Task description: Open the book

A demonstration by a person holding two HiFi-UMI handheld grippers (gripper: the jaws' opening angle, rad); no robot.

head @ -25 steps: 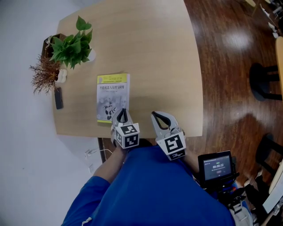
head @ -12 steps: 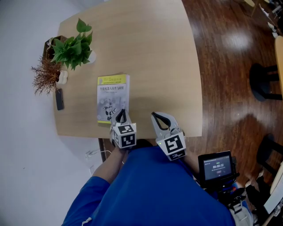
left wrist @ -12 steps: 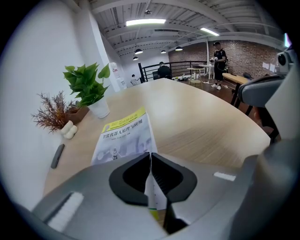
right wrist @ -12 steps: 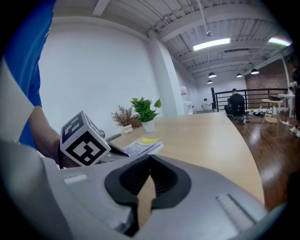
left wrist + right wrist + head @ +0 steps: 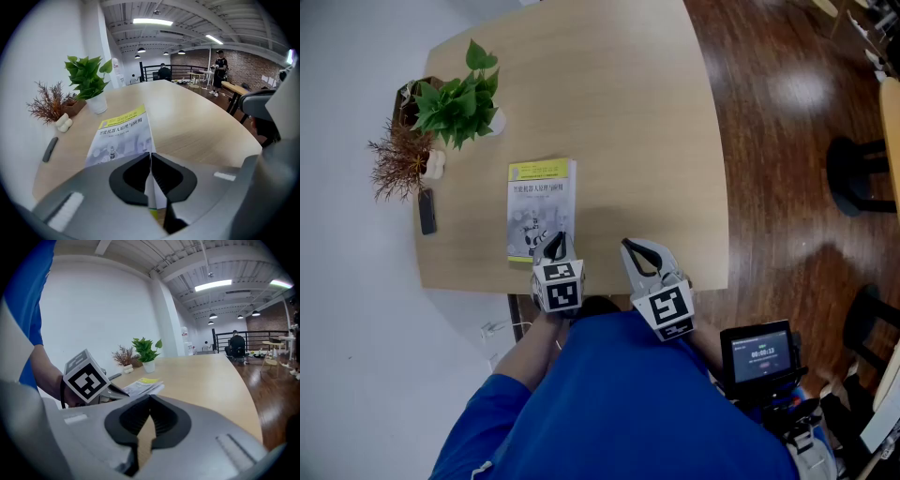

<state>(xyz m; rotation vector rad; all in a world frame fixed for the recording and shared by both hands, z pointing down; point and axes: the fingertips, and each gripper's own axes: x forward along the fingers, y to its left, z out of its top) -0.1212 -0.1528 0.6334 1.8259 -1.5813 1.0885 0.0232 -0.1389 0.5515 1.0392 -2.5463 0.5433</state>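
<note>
A closed book (image 5: 541, 206) with a yellow-and-grey cover lies flat on the wooden table (image 5: 628, 112), near its front edge. My left gripper (image 5: 555, 247) is shut, and its tips sit at the book's near right corner. In the left gripper view the book (image 5: 123, 136) stretches away from the closed tips (image 5: 150, 154), with its corner showing below them. My right gripper (image 5: 630, 247) hovers shut over bare table to the right of the book, holding nothing. The right gripper view shows the book (image 5: 143, 385) and the left gripper's marker cube (image 5: 86, 378) to the left of its own tips (image 5: 150, 397).
A green plant in a white pot (image 5: 455, 98) and a dried brown plant (image 5: 398, 159) stand at the table's left edge, with a dark flat object (image 5: 425, 209) beside them. A small screen (image 5: 759, 354) is at lower right. Black stools (image 5: 862, 173) stand on the wood floor.
The left gripper has rolled a little in place, and its marker cube now faces more squarely up. The book and the right gripper have not moved.
</note>
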